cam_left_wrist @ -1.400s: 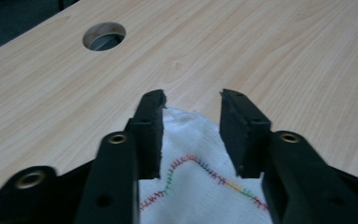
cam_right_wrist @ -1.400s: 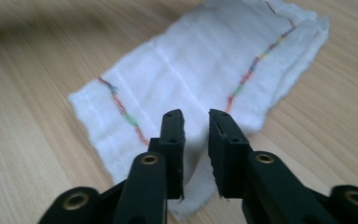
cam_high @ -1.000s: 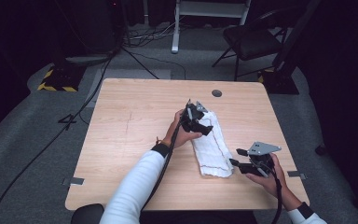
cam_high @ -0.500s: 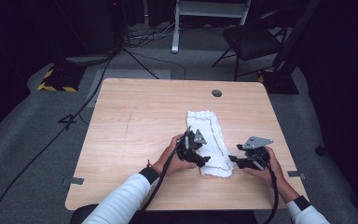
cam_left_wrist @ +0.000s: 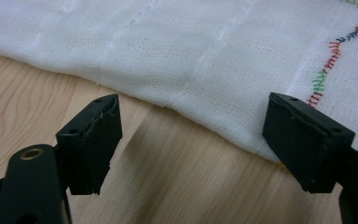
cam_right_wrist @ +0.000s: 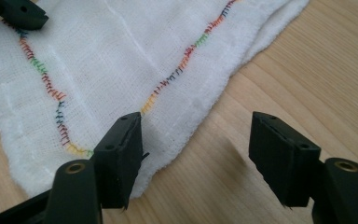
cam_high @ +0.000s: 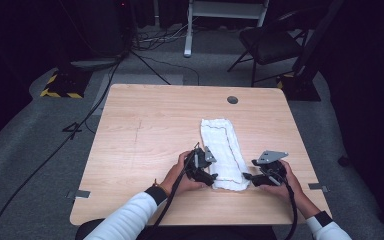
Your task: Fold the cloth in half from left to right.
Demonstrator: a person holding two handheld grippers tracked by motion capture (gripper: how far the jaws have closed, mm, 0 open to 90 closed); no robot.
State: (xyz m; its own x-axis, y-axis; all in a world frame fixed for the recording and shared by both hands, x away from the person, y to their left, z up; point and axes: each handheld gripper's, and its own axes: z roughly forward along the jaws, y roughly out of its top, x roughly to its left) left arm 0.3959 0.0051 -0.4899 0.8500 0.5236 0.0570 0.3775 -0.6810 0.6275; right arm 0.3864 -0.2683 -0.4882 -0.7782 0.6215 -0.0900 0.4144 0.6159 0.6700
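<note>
White cloth (cam_high: 223, 150) lies folded into a long strip on the wooden table (cam_high: 145, 140), on the table's right half, its near end toward the person. Multicoloured stitching (cam_right_wrist: 51, 93) runs along its hem. Left gripper (cam_high: 203, 172) sits at the cloth's near left edge, jaws apart, nothing clamped. Right gripper (cam_high: 248, 176) sits at the cloth's near right corner; its jaws have just been opening and stand apart, one over the cloth edge, gripping nothing.
</note>
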